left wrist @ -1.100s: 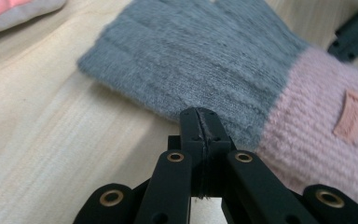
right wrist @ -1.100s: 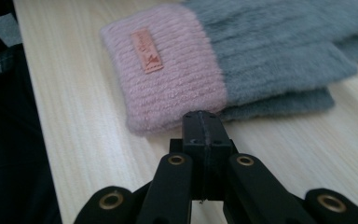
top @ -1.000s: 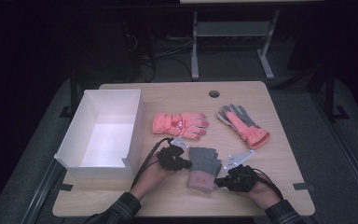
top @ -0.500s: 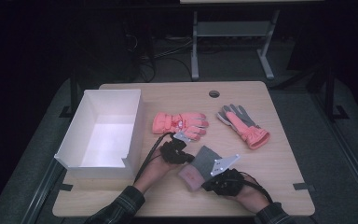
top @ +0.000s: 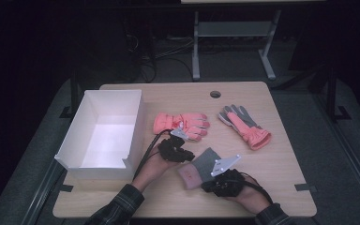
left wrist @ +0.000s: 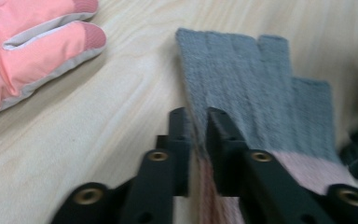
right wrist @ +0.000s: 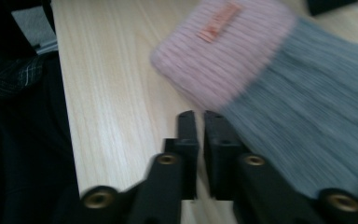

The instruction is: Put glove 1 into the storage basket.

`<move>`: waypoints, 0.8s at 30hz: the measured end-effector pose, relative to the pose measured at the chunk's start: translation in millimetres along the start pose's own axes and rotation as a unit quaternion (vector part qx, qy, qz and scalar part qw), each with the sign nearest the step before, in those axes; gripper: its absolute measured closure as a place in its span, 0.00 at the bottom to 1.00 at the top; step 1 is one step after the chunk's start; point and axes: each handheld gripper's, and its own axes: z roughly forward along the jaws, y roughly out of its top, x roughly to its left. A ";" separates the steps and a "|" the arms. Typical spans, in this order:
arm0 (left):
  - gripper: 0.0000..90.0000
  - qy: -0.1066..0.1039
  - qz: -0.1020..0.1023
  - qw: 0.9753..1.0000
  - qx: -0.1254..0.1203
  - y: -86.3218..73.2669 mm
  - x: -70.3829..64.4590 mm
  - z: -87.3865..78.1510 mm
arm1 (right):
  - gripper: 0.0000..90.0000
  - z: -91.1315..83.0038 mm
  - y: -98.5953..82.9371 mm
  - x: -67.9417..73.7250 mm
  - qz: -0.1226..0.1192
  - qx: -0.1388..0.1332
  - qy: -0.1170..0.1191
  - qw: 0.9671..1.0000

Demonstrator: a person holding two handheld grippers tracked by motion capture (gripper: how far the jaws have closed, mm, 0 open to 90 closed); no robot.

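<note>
Our left gripper (left wrist: pixel 196 116) pinches the edge of the grey glove (left wrist: pixel 256 93), whose fingers stretch ahead of the jaws. Our right gripper (right wrist: pixel 196 119) is closed on nothing, the glove's pink cuff (right wrist: pixel 223 51) just ahead.

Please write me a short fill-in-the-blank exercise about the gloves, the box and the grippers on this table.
1. The left gripper is shut on the edge of the ____ glove.
2. That glove's cuff is ____ in colour.
3. The white box lies to the ____ of the orange glove in the high view.
4. The right gripper has its jaws nearly closed with ____ between them.

Missing words: grey; pink; left; nothing
</note>
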 end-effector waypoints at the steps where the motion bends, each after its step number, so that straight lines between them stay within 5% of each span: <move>1: 0.78 -0.002 0.004 1.000 0.001 0.5 -0.8 -2.2 | 0.84 -4.9 -3.3 -2.2 0.005 -0.004 -0.008 1.000; 7: 0.49 -0.015 0.032 0.999 0.004 2.6 -9.5 -8.2 | 0.57 -23.2 -16.2 -12.2 0.036 -0.016 -0.042 0.998; 13: 0.21 -0.016 0.074 0.997 0.012 5.1 -26.1 -3.0 | 0.33 -42.6 -35.6 -19.5 0.072 -0.027 -0.087 0.993; 17: 0.17 -0.008 0.087 0.996 0.014 7.6 -36.1 2.6 | 0.19 -53.9 -49.3 -25.0 0.098 -0.038 -0.117 0.988; 24: 0.15 0.002 0.101 0.995 0.028 7.6 -46.2 21.2 | 0.15 -63.6 -64.3 -30.0 0.120 -0.051 -0.145 0.981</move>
